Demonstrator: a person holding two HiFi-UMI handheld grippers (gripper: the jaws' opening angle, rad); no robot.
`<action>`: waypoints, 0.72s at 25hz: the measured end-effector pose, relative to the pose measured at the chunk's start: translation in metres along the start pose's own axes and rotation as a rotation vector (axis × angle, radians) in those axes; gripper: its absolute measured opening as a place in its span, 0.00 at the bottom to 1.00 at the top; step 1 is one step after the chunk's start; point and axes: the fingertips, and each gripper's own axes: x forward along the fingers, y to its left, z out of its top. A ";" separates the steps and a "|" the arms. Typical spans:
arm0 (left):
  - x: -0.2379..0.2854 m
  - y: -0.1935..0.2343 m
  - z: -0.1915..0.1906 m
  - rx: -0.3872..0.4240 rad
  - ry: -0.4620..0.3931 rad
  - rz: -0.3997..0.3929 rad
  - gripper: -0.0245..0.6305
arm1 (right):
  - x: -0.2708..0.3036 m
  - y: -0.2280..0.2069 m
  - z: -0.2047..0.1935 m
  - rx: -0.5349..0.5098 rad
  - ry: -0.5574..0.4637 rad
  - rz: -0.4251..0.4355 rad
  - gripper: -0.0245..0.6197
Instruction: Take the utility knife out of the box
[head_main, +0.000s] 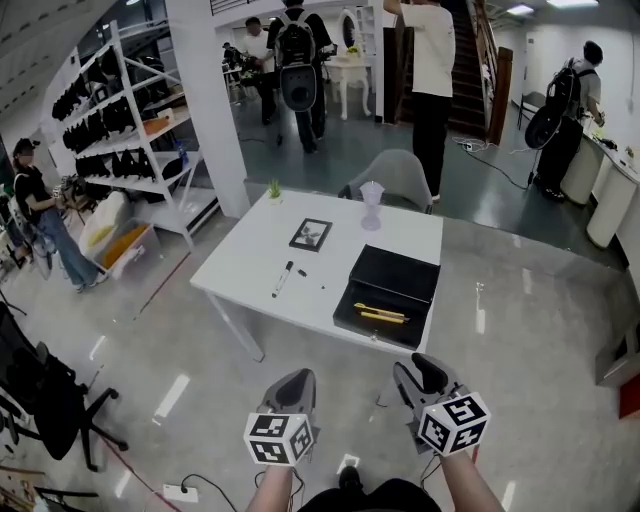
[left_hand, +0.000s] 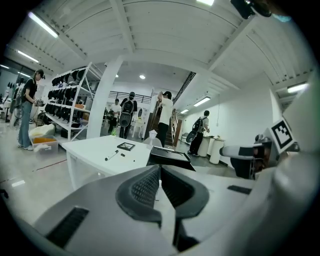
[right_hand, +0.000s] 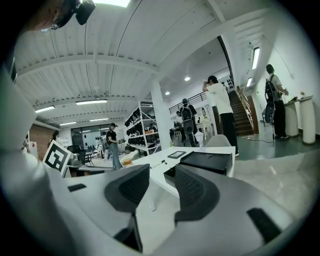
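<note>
The head view looks steeply down from high and well back, over the left gripper (head_main: 290, 392) and right gripper (head_main: 425, 378) at its bottom edge, onto the whole white surface (head_main: 250, 265) and the black box (head_main: 360, 300). Each gripper view sits low, just behind its own jaws, facing almost level toward that same surface and box from some way off, so all three views share them. Each gripper view also catches the other gripper at its side.

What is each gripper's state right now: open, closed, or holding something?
Left gripper: closed, fingers together, nothing held.
Right gripper: open, nothing between its fingers.
</note>
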 end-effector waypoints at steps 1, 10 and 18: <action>0.004 0.002 0.001 -0.001 0.001 -0.004 0.07 | 0.003 -0.002 0.001 -0.004 0.002 -0.003 0.26; 0.033 0.010 0.002 -0.014 0.012 -0.021 0.07 | 0.025 -0.029 0.010 -0.062 0.022 -0.031 0.26; 0.065 0.027 0.012 -0.030 0.008 0.024 0.07 | 0.067 -0.062 0.025 -0.124 0.049 0.009 0.26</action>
